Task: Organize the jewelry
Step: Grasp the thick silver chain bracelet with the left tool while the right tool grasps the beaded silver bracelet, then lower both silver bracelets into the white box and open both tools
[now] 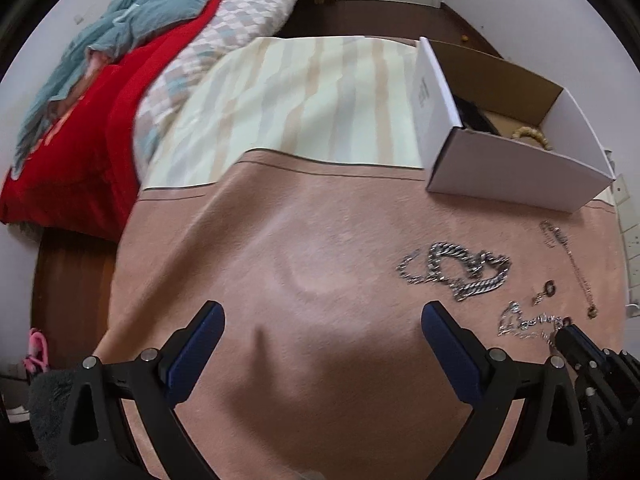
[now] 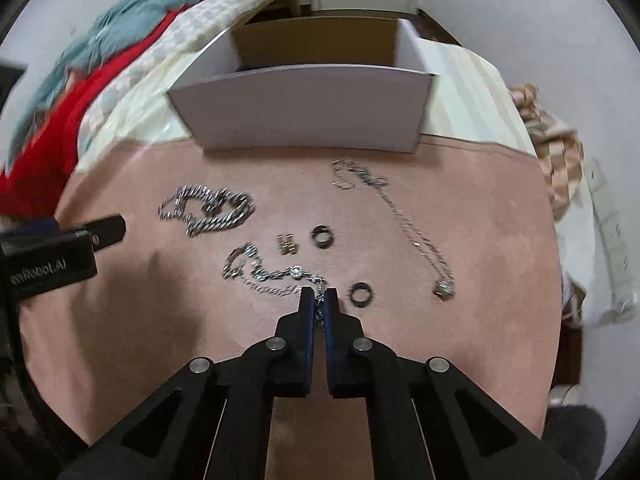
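Thin bracelet (image 2: 272, 270): lies on the pink cloth (image 2: 480, 240), one end pinched between the blue pads.
Right gripper (image 2: 319, 294): jaws closed tight on the thin bracelet's end, tips down at the cloth.
Left gripper (image 1: 322, 316): jaws spread wide over bare cloth, nothing between them.
Chunky chain (image 2: 208, 210): heaped left of the bracelet.
Two dark rings (image 2: 322, 236): near the bracelet, apart from each other.
Pendant necklace (image 2: 404, 220): stretched out to the right.
White box (image 2: 304, 108): open, at the cloth's far edge.

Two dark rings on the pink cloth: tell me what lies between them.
Nothing: in the right wrist view the stretch of pink cloth between the upper dark ring and the lower dark ring is bare.
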Available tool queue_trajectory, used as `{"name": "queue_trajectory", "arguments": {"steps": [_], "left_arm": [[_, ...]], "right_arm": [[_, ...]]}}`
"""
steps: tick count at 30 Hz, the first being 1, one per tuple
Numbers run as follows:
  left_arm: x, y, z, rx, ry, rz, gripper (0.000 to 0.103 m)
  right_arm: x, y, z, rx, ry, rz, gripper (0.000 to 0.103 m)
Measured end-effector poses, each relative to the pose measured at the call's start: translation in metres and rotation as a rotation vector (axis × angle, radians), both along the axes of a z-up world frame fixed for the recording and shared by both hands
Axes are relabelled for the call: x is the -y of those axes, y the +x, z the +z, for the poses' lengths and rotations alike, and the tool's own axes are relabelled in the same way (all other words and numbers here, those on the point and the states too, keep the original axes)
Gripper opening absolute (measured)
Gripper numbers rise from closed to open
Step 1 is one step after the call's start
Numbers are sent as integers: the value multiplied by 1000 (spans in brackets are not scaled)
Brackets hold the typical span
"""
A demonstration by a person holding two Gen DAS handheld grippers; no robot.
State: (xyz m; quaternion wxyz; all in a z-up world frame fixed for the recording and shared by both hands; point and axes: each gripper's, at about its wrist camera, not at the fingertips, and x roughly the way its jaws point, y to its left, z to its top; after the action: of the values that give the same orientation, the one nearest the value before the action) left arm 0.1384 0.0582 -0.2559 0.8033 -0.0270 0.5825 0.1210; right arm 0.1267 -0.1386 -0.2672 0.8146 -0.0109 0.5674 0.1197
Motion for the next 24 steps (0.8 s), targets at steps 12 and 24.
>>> {"name": "queue_trajectory", "arguments": {"steps": [12, 24], "left_arm": [[15, 42, -26, -56, -155, -83, 72], [38, 42, -17, -6, -172, -221, 6]], "right_arm": [[25, 18, 22, 16, 76, -88, 4], [27, 17, 20, 10, 69, -110, 4]]}}
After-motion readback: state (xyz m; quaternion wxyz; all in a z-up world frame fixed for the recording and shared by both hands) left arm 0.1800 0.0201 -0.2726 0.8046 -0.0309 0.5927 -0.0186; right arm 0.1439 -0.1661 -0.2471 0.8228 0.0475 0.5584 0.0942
